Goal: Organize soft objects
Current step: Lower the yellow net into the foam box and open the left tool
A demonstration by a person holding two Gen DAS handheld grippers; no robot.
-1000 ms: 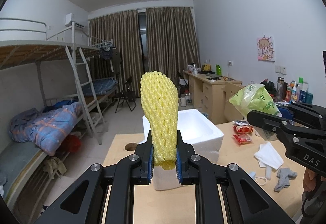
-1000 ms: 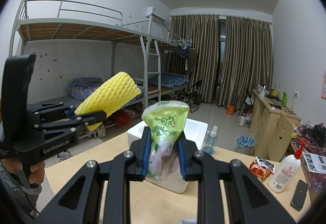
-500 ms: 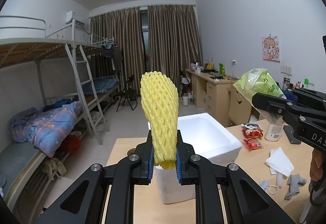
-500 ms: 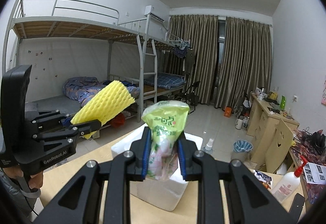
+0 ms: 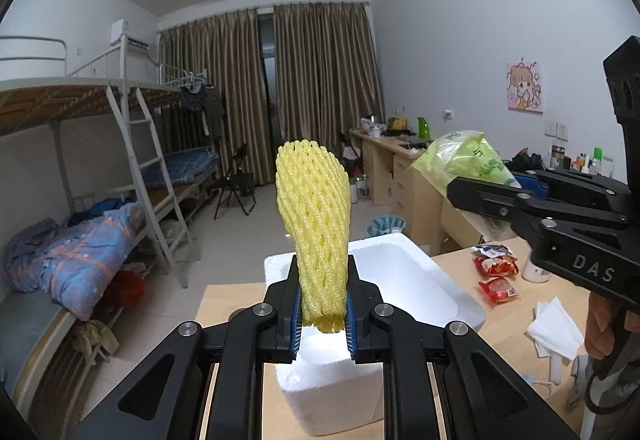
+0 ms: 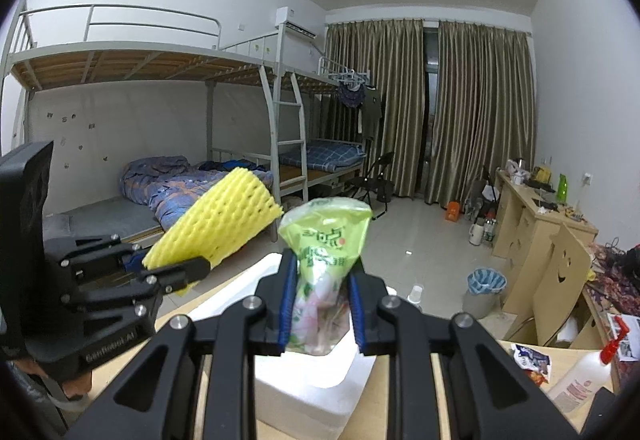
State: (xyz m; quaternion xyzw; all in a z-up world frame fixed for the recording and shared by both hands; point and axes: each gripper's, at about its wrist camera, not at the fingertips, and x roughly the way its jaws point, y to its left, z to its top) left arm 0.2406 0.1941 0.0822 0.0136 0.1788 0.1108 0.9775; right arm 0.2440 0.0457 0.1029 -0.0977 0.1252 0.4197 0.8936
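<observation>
My left gripper (image 5: 322, 314) is shut on a yellow foam net sleeve (image 5: 311, 216) that stands upright above the near rim of a white foam box (image 5: 404, 276). My right gripper (image 6: 320, 314) is shut on a green plastic packet (image 6: 326, 252), held above the same box (image 6: 316, 388). In the right wrist view the left gripper (image 6: 176, 276) and the yellow sleeve (image 6: 224, 220) are at the left. In the left wrist view the right gripper (image 5: 464, 188) with the green packet (image 5: 464, 160) is at the right. The box looks empty inside.
On the wooden table (image 5: 500, 324) lie red snack packets (image 5: 496, 266), a white tissue (image 5: 554, 328) and a grey sock (image 5: 580, 380). A white pump bottle (image 6: 584, 370) stands at the right. A bunk bed (image 5: 100, 200), desks (image 6: 536, 216) and a bin (image 6: 484, 286) lie beyond.
Both grippers have moved forward over the foam box, which now sits closer and lower in both views. Each keeps its hold on its object.
</observation>
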